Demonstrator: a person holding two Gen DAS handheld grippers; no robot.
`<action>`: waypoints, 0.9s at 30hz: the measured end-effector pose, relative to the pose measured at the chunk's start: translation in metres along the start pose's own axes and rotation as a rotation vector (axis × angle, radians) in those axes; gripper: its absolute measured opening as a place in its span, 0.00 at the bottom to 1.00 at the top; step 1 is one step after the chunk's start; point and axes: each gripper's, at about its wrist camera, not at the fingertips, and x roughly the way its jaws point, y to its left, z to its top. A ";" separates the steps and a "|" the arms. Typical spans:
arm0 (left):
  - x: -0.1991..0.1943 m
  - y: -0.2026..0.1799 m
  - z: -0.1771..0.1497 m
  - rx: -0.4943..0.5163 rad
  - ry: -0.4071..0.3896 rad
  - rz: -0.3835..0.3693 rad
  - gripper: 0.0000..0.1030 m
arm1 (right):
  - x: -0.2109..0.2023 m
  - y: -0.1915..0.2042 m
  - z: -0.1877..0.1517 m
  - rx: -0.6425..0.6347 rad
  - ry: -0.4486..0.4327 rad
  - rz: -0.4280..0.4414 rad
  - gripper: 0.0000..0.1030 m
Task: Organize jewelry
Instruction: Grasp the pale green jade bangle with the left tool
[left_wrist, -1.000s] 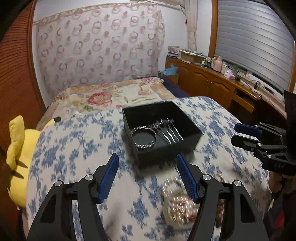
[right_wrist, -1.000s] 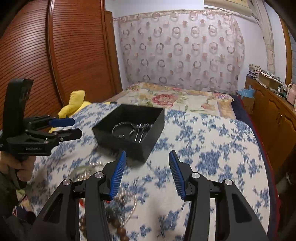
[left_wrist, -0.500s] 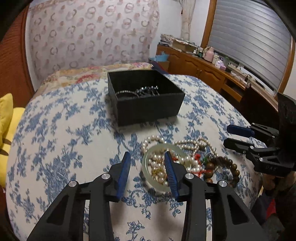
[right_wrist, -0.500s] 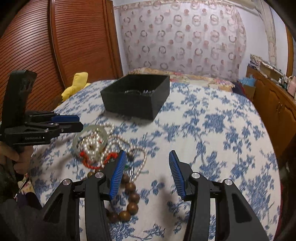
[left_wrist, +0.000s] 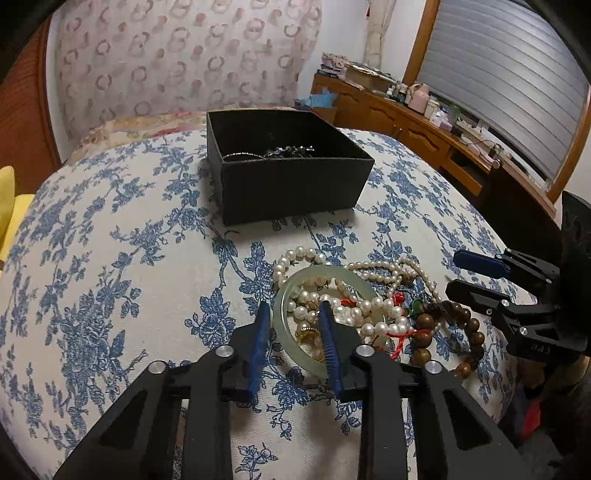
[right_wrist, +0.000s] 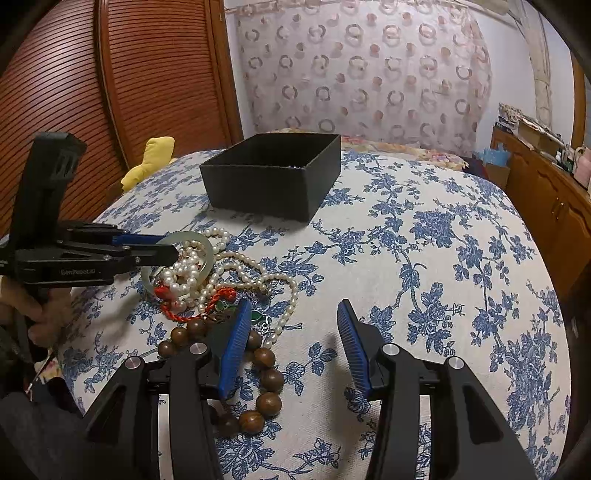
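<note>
A pale green jade bangle (left_wrist: 291, 288) lies on a heap of pearl strands (left_wrist: 373, 306), a red cord and a brown bead bracelet (left_wrist: 465, 332) on the blue-flowered cloth. My left gripper (left_wrist: 293, 317) straddles the bangle's left rim, one finger outside and one inside, jaws narrowed but apart from the rim. It shows in the right wrist view (right_wrist: 155, 247) over the bangle (right_wrist: 205, 245). My right gripper (right_wrist: 291, 314) is open and empty, just right of the bead bracelet (right_wrist: 266, 373). The black box (left_wrist: 284, 162) behind holds silver pieces.
The table's rounded edge falls off close on the right and front. A yellow plush toy (right_wrist: 153, 158) sits beyond the far left edge. A wooden cabinet (left_wrist: 417, 129) with clutter runs along the right wall. A bed lies behind the table.
My left gripper has dropped from above the box to the jewelry heap and narrowed around the bangle's rim. My right gripper has lowered beside the bead bracelet, still open.
</note>
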 end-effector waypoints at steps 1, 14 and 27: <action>0.000 0.000 0.000 -0.002 -0.002 0.002 0.18 | 0.000 -0.001 0.000 0.004 -0.001 0.001 0.49; -0.036 -0.004 0.003 -0.023 -0.130 0.019 0.08 | -0.003 0.001 0.002 -0.002 -0.006 -0.006 0.49; -0.070 -0.004 0.003 -0.035 -0.221 0.039 0.08 | -0.007 0.011 -0.008 -0.048 0.032 -0.004 0.49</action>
